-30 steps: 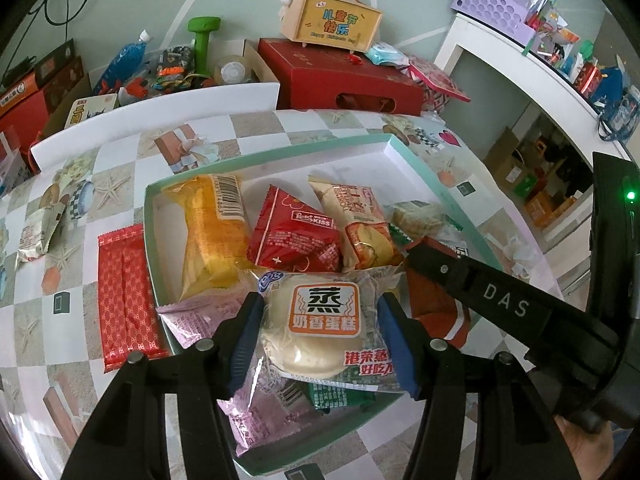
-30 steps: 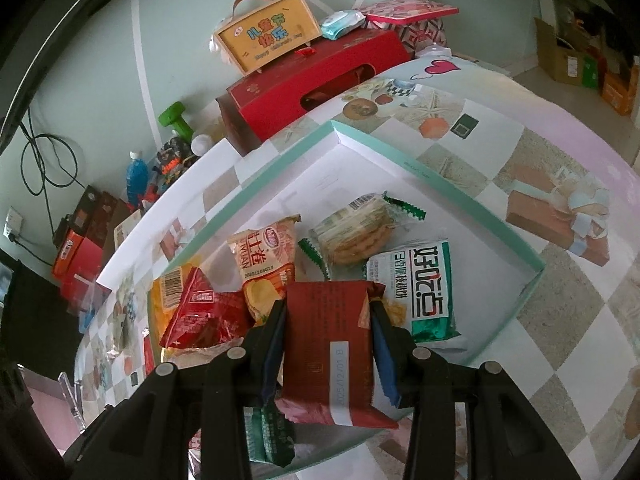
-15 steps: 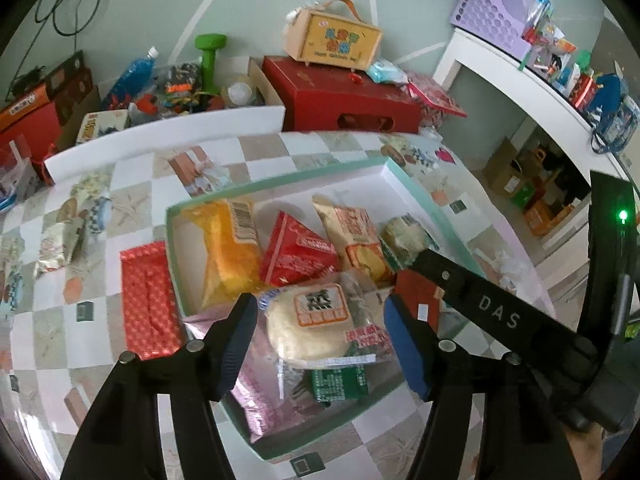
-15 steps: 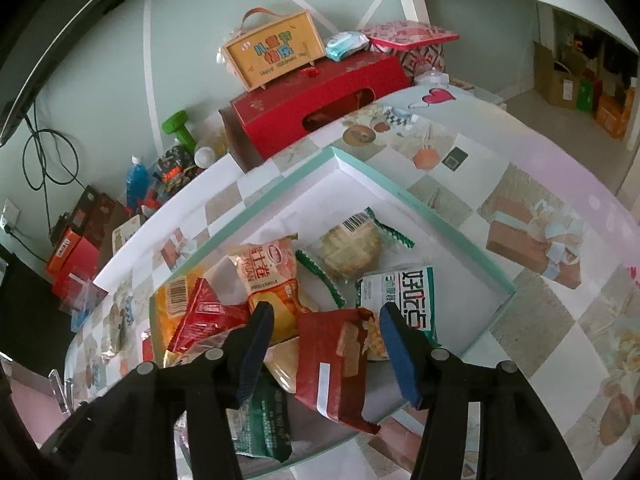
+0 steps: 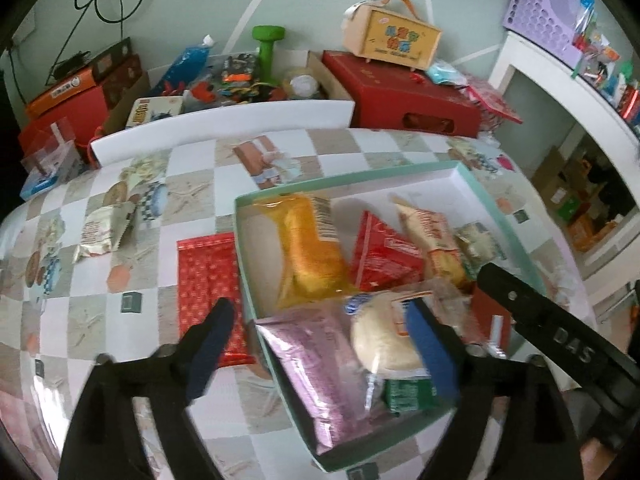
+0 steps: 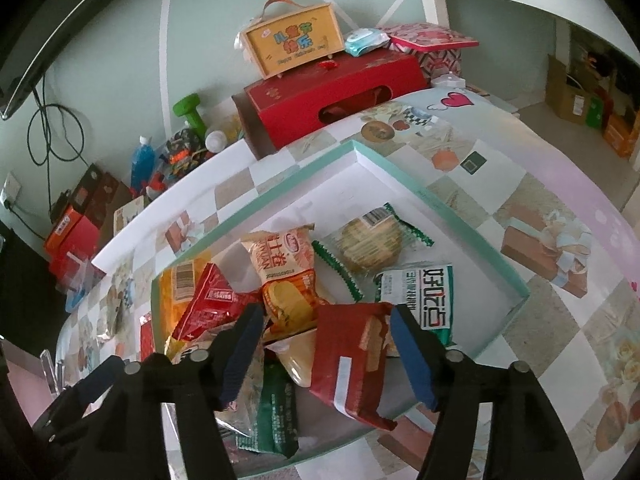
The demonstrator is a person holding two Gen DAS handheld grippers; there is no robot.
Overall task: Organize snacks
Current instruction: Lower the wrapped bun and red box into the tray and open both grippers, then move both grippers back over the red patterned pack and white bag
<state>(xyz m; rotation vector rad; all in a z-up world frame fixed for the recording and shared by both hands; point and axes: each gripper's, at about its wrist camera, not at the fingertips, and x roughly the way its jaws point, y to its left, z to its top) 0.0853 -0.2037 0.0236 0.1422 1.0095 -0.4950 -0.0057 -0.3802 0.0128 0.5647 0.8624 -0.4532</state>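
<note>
Snack packets gathered in the box; both tools spread apart, holding nothing.
The red packet left on the bench, beside the left tool, looks light, soft and slick; pinch across its flat middle. The right tool hovers.

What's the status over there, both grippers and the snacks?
Left gripper open, empty. Right gripper open, empty. Snacks piled in teal box; red wafer pack, beige packet outside on table.

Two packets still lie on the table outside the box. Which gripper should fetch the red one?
Left. The left gripper is open, and one finger already hangs over the red packet beside the box. The right gripper, also open, faces the box's contents on the far side.
</note>
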